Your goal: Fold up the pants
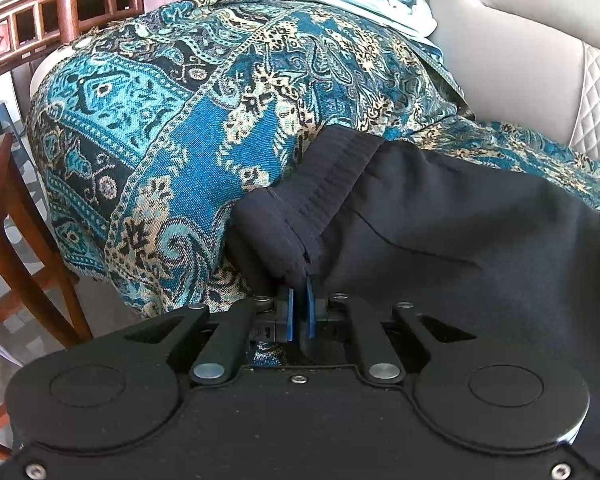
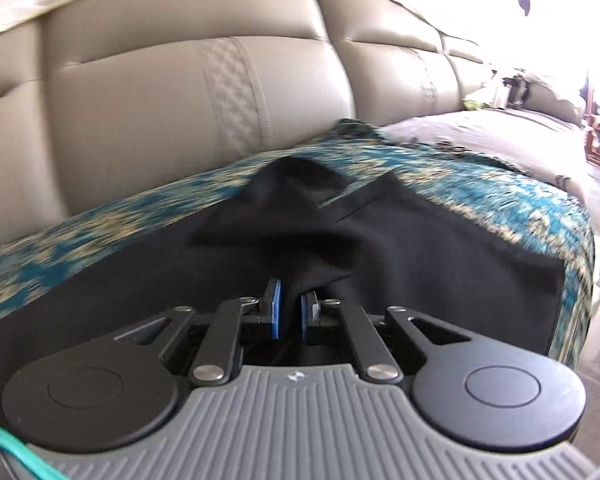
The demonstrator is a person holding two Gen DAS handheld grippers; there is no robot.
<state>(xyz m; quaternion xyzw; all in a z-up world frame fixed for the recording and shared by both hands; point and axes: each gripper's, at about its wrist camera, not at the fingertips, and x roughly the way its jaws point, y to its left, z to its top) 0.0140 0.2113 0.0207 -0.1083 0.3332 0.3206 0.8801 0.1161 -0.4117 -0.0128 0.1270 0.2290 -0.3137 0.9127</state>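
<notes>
Left tool (image 1: 300,304) pinches the pants' (image 1: 440,220) waistband; only the right tool (image 2: 290,312), gripping fabric, shows the hem.

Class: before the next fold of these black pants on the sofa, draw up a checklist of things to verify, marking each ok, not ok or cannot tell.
1. Left gripper clamped on the pants near the waistband: ok.
2. Right gripper has black cloth between its pads: ok.
3. Pants lie flat: not ok, the cloth bunches and rises ahead of the right gripper.
4. Patterned throw free of both grips: cannot tell.
5. Pants stay on the throw, off the floor: ok in both views.
6. Leg hems aligned: cannot tell, out of view.
</notes>
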